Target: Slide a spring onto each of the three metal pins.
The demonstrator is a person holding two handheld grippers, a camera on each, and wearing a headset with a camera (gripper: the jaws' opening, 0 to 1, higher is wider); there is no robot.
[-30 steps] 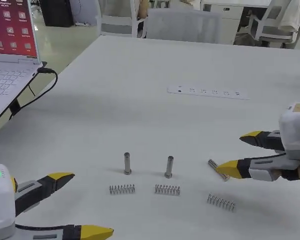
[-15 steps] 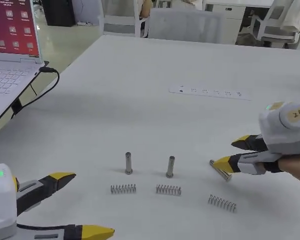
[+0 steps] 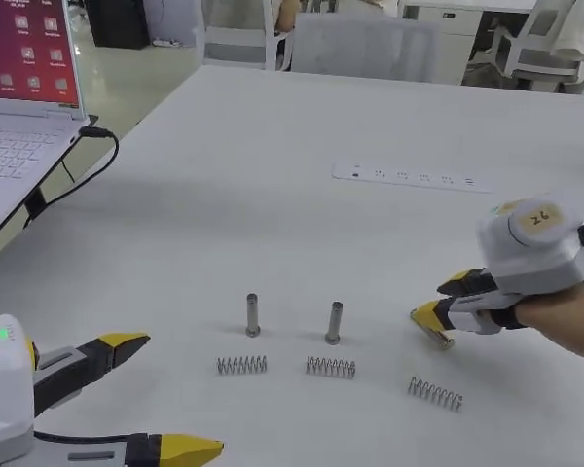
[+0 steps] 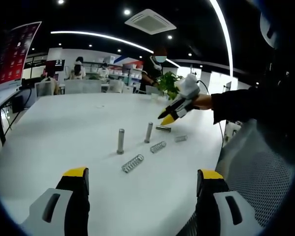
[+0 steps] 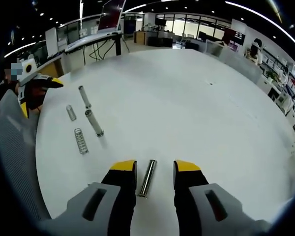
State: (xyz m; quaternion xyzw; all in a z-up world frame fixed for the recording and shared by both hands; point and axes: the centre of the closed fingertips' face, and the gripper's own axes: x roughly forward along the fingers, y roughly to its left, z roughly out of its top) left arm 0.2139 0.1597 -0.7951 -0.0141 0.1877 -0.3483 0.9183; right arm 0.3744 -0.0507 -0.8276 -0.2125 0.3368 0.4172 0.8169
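Note:
Two metal pins stand upright on the white table, the left pin (image 3: 252,315) and the middle pin (image 3: 334,323). A third pin (image 3: 430,329) (image 5: 148,178) lies flat. My right gripper (image 3: 441,299) (image 5: 155,167) is open, its jaws straddling that lying pin with small gaps on both sides. Three springs lie in a row nearer me: left spring (image 3: 241,365), middle spring (image 3: 330,367), right spring (image 3: 434,393). My left gripper (image 3: 165,397) (image 4: 143,174) is wide open at the near left with nothing in it, short of the left spring (image 4: 132,162).
An open laptop (image 3: 19,107) sits at the table's left edge, with a black cable (image 3: 78,175) trailing from it. A white power strip (image 3: 414,178) lies farther back on the table. Chairs (image 3: 360,49) stand beyond the far edge.
My right gripper has moved left and down to the lying pin, rolled over, and narrowed its jaws around it. The left gripper, the upright pins and the springs have stayed put.

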